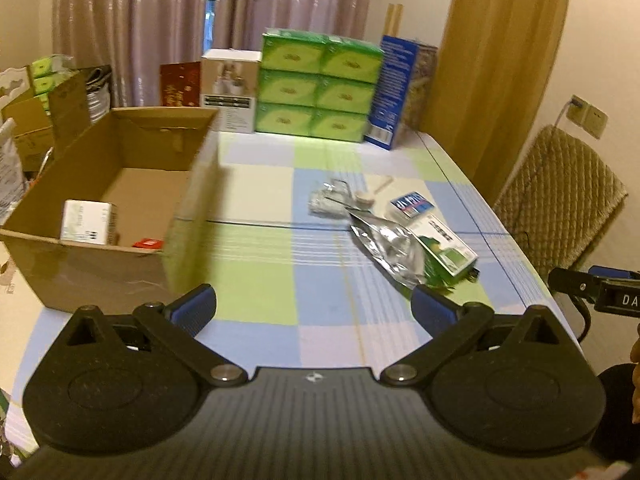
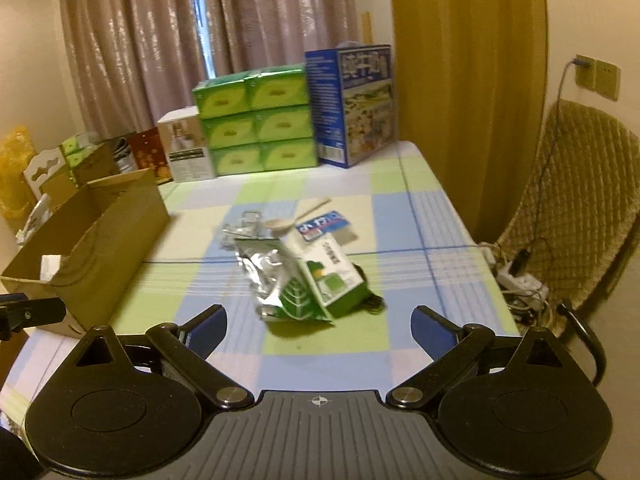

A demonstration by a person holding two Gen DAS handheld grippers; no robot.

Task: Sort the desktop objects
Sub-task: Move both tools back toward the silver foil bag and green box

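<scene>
Lying in a loose heap near the middle of the checked tabletop (image 2: pixel 400 216): a crumpled silver foil pouch (image 2: pixel 266 270) with a green leaf print, partly overlapping a green-and-white box (image 2: pixel 334 268), with a small blue-and-white card packet (image 2: pixel 322 225) at about one o'clock from the box, a pale wooden spoon (image 2: pixel 290 218) at twelve o'clock from the pouch, and a crinkled clear wrapper (image 2: pixel 240 226) at about eleven. Sitting at nine o'clock from the heap, well apart from it: an open cardboard box (image 1: pixel 120 176), holding a white carton (image 1: pixel 90 222) and a small red item (image 1: pixel 148 243). Standing along the far edge at twelve o'clock: stacked green tissue packs (image 1: pixel 320 88), a blue carton (image 1: pixel 394 92) beside them at three o'clock, a white carton at nine. Hovering over the near tabletop, both empty: left tongs (image 1: pixel 314 308) spread fully wide, gripping nothing; right tongs (image 2: pixel 320 326) spread nearly as wide, nothing between the blue pads, heap just beyond the tips.
</scene>
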